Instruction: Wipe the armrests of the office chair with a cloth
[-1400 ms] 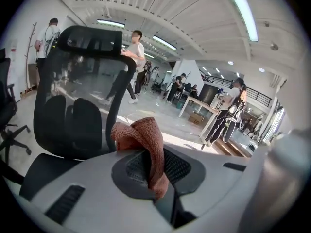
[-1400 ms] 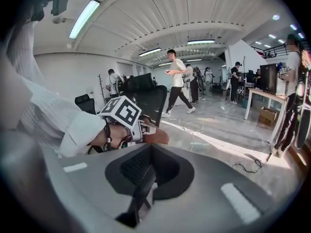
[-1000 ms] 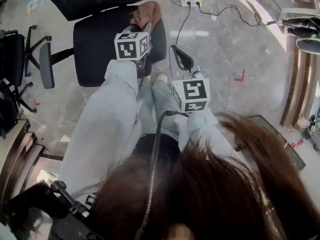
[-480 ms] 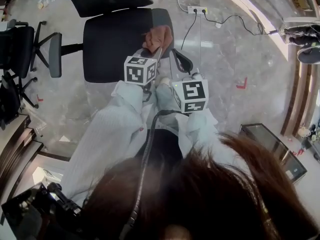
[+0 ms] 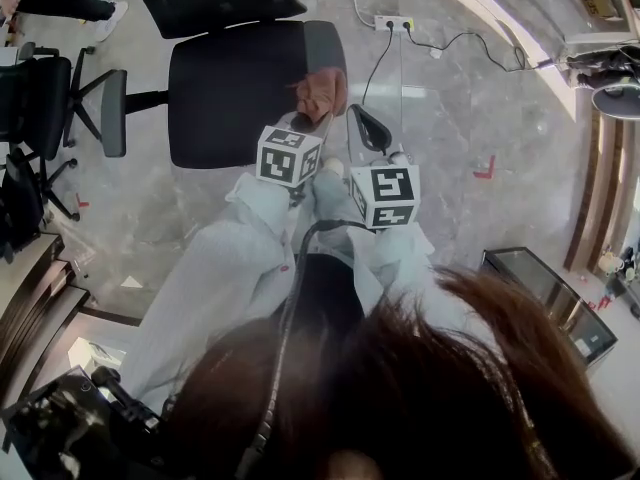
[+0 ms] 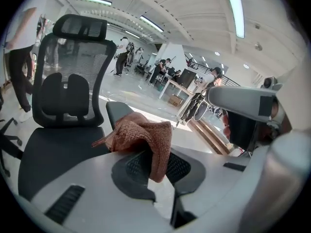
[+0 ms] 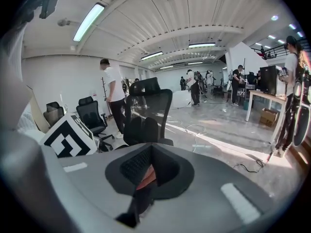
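Nubby terry cloth point(image 6: 141, 135), mesh chair back point(image 6: 73, 57), glossy, perhaps stone, floor point(image 5: 440, 118)

You stand on a glossy grey stone floor point(image 5: 440, 118) in a wide white hall — long tube lights point(image 7: 88, 22) run across the ribbed ceiling point(image 7: 194, 13). A white power strip point(image 5: 394, 22) lies ahead; a spare black chair point(image 5: 30, 108) sits at your left — a person in a white shirt point(image 7: 111, 89) stands farther back.

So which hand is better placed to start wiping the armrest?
Left. The left gripper is shut on the cloth beside the armrest; the right gripper is shut, off to the side above the floor.
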A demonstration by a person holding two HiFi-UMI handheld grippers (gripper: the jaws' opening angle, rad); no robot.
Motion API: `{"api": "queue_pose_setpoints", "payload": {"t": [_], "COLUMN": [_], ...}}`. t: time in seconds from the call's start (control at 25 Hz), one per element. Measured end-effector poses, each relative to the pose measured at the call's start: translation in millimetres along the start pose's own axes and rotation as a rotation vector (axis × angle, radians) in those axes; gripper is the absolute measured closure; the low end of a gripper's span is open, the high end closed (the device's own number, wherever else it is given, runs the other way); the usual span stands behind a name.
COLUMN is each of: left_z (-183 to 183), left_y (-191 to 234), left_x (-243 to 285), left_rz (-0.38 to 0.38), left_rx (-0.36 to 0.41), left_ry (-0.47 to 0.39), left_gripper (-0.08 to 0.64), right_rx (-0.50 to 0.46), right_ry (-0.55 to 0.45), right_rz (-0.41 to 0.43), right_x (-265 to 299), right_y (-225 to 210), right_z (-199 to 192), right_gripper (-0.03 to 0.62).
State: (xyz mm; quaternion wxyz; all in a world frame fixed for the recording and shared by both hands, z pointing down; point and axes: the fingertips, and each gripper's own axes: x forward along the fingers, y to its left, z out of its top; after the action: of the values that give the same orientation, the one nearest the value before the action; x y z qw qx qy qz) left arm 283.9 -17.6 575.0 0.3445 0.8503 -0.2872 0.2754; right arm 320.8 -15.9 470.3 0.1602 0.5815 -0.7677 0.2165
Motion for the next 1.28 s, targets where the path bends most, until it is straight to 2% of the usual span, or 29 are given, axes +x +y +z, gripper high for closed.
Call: {"api": "queue_pose_setpoints", "payload": {"t": [0.16,0.4,0.76,0.96,1.28], "left_z": [25,77,127,118,65], "left_y": [14,62,116,118,80], "left_x": [19,64,105,102,65], "left_rz": [0.006,0.038,0.116,0.113,0.059], "left_rx": [0.054,-0.004,0.05,0.053,0.054], "left_ry": [-0.003,-0.021,-0.003,0.025,0.049], "left_gripper": [0.522,0.522,0.522,0.522,0.522], "right_rx": [0.017,0.023,0.036,0.039,0.034], "right_ry": [0.014,0.06,0.099,0.093,0.057], "right_rz": [-0.02,-0.039,-0.054,-0.05,-0.053], "right_x": [4,18,37,38,27], "right_y": [-10,-30,-48,-48,-45], "right_z": [-4,-13,-19,-18,-10], "right_gripper": [0.592,0.592,0.592,0.592,0.592]}}
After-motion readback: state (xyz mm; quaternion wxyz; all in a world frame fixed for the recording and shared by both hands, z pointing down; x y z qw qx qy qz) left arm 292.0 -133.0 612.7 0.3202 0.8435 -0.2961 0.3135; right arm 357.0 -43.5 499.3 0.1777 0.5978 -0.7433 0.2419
